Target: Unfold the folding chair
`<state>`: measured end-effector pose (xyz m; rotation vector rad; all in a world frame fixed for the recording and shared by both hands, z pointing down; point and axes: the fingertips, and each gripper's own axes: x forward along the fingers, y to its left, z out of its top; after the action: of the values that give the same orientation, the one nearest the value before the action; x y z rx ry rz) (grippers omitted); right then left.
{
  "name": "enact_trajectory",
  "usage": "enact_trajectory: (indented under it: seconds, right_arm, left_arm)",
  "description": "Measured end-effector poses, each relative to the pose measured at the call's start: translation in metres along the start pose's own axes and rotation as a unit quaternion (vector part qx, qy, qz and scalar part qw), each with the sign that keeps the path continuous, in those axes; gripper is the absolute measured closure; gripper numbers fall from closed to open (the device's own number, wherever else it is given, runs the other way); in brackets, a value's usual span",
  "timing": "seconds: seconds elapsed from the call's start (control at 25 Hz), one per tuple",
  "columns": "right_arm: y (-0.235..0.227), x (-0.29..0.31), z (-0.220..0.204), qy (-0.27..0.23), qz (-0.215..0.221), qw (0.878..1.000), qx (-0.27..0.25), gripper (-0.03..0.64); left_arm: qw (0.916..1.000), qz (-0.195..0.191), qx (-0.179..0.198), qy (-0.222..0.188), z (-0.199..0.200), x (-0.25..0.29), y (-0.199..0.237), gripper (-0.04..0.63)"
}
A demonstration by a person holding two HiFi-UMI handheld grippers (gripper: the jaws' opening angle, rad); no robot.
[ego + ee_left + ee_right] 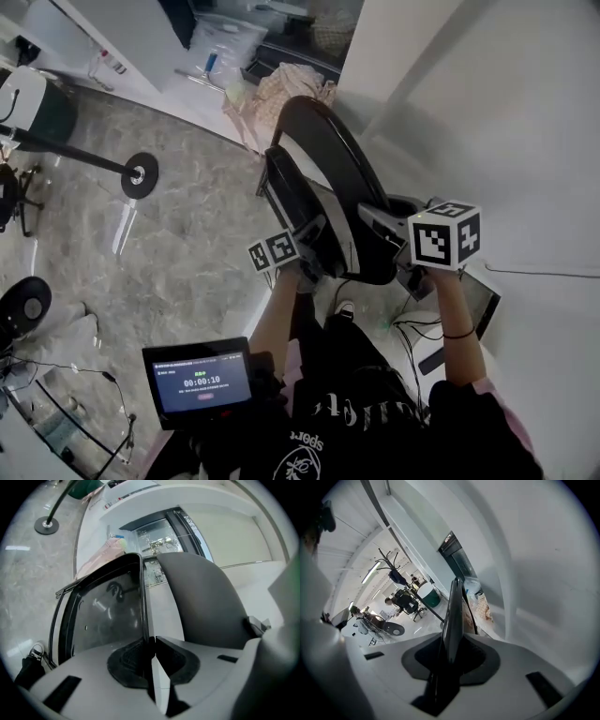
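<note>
The folding chair (319,178) is black and glossy and stands folded on edge against a white wall, right in front of me. My left gripper (314,236) is shut on the chair's near left side. In the left gripper view its pads (129,660) press on the thin black edge of the seat panel (112,616), with the curved backrest (206,602) to the right. My right gripper (377,221) is shut on the chair's right side. In the right gripper view the narrow black panel edge (453,613) runs straight up out of the closed jaws.
A tablet showing a timer (199,380) hangs at my waist. A stand with a round black base (139,175) lies across the marble floor to the left. Bags (291,89) lie behind the chair. Cables (412,328) trail by my feet beside the white wall (506,112).
</note>
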<state>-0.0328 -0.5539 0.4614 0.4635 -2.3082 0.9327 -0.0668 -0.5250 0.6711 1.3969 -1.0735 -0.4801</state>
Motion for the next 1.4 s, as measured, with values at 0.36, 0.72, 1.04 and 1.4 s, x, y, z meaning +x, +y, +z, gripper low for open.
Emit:
enact_trajectory:
  seconds: [0.36, 0.72, 1.04, 1.4]
  right_arm:
    - [0.015, -0.055, -0.055, -0.046, -0.022, 0.999, 0.013, 0.514]
    - [0.007, -0.118, -0.107, -0.077, -0.006, 0.997, 0.0, 0.512]
    - [0.008, -0.132, -0.145, -0.095, 0.007, 0.995, 0.027, 0.498]
    - [0.064, -0.117, -0.173, -0.063, 0.011, 0.998, 0.01, 0.482]
  left_arm:
    - [0.9994, 0.002, 0.032, 0.01, -0.055, -0.01, -0.017, 0.543]
    - [0.9974, 0.017, 0.069, 0.007, -0.118, -0.005, -0.038, 0.543]
    - [0.9924, 0.069, 0.093, 0.041, -0.167, -0.019, -0.023, 0.535]
    - [0.9951, 0.07, 0.06, 0.034, -0.182, -0.078, -0.005, 0.525]
